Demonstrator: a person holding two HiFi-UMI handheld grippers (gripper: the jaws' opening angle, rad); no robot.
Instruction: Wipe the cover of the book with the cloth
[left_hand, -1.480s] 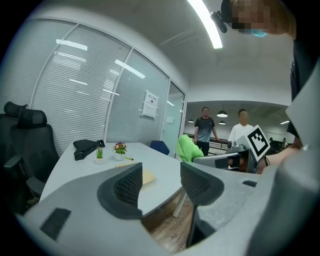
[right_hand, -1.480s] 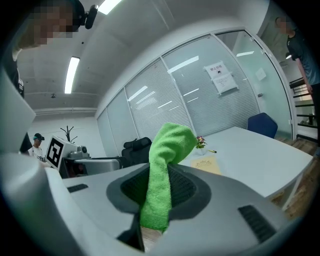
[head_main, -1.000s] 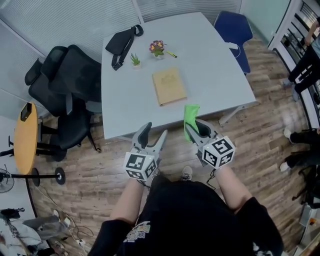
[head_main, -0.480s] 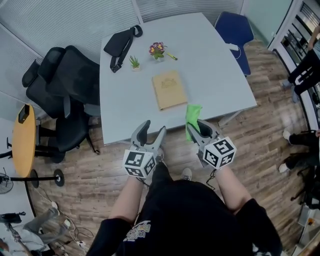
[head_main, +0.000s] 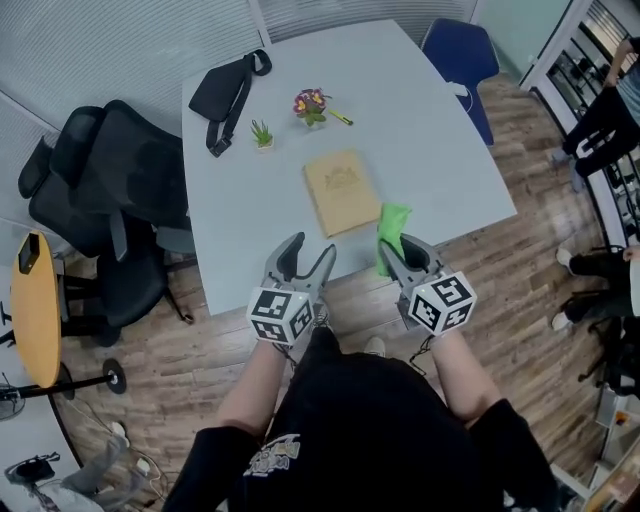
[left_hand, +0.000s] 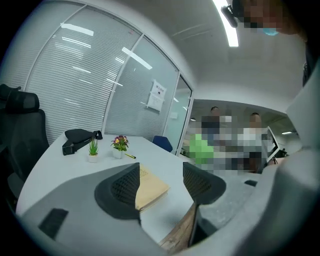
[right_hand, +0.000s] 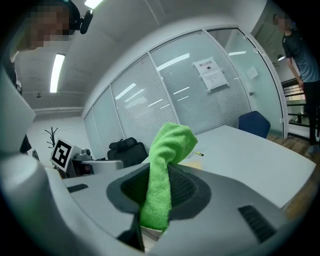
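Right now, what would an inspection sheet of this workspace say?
Surface: grey table.
Job's things: tan book lying flat near the table's near edge; green cloth beside it, not on it.
Clutter: black bag, small green plant, flower pot, yellow pen, all beyond the book.
Grippers: left gripper open, jaws just widened slightly, nothing between them; right gripper shut on the green cloth.
Cables: apparently a white cord by the blue chair.
Surroundings: black office chair, round wooden side table, wooden floor, people at right.
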